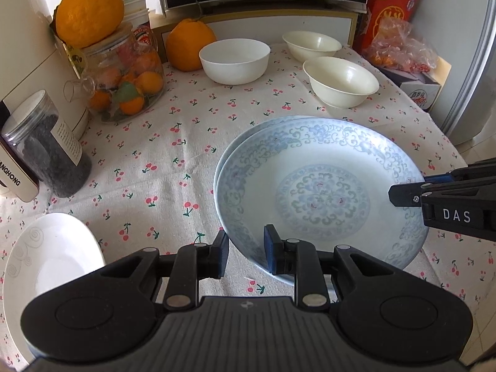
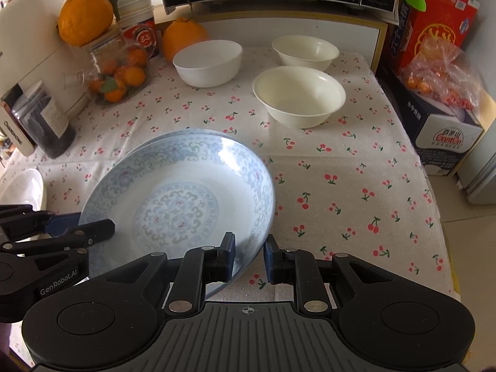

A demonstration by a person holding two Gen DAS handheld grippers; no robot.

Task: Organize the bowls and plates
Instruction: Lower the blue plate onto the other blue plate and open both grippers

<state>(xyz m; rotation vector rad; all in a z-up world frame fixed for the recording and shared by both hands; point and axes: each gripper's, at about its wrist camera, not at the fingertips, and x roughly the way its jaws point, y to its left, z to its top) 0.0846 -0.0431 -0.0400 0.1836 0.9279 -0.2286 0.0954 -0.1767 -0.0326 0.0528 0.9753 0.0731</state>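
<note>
I'm straddling the rim of the stacked blue plates with both hand-held grippers, left at 7 o'clock, right at 5, jaws apart; glazed china, heavy, slippery, chip-prone.

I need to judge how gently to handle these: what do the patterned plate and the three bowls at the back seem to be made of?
The patterned plate looks like glazed porcelain: glossy window glare over a printed blue pattern. The white bowl and two cream bowls look like ceramic with a softer sheen; melamine cannot be ruled out.
</note>
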